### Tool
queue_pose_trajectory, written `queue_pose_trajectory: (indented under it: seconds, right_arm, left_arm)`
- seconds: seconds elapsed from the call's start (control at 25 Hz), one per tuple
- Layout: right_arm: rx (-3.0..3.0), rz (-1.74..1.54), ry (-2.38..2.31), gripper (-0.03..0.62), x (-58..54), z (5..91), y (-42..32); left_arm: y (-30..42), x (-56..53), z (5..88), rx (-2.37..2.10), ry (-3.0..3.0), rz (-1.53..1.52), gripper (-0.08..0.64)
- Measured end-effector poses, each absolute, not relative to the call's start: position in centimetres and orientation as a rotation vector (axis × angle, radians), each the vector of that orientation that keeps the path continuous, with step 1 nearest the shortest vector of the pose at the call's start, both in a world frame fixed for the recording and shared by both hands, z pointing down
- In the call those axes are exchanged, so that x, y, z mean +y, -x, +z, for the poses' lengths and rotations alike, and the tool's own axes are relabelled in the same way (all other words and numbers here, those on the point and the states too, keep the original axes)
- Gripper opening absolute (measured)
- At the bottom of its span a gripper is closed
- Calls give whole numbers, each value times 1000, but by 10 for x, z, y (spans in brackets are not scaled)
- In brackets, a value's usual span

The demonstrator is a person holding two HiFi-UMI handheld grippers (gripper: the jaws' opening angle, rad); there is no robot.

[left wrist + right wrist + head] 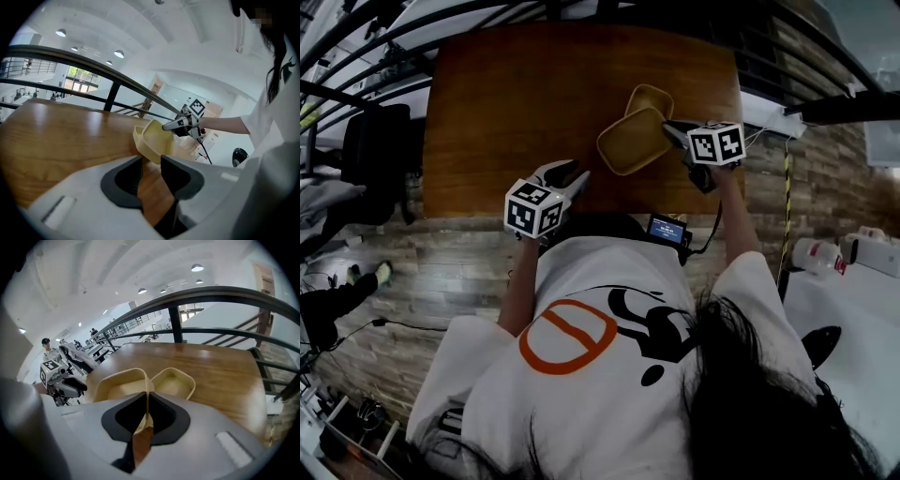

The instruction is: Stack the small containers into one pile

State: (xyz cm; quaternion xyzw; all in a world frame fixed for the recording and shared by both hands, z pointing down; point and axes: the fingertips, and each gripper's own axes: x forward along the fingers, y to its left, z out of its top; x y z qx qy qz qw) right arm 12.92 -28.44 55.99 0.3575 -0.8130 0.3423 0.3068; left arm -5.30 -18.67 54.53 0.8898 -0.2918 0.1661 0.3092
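Note:
Two small tan containers lie on the wooden table (506, 112). The nearer container (633, 141) (123, 385) hangs tilted above the table, its rim pinched by my right gripper (675, 131) (146, 414), which is shut on it. The second container (650, 98) (173, 383) rests on the table just beyond, partly under the lifted one. My left gripper (574, 175) (151, 174) hovers over the table's near edge, left of the containers, with a narrow gap between its jaws and nothing in it. The left gripper view shows the lifted container (152, 143) and the right gripper (180, 124).
A black railing (197, 298) runs past the table's far and right sides. A small device with a lit screen (667, 228) hangs at the person's chest. White equipment (853, 253) stands on the floor to the right.

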Motion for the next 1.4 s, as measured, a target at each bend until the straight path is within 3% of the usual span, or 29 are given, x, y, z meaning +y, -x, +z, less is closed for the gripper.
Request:
queue_pose_trajectory:
  seconds: [0.44, 1.4]
  right_arm:
    - [-2108, 798, -771, 41, -361, 566, -185]
    - [-2012, 379, -280, 43, -411, 624, -142]
  left_arm:
    - [5, -214, 540, -769, -2355, 442, 124]
    - [23, -215, 559, -961, -2194, 469, 123]
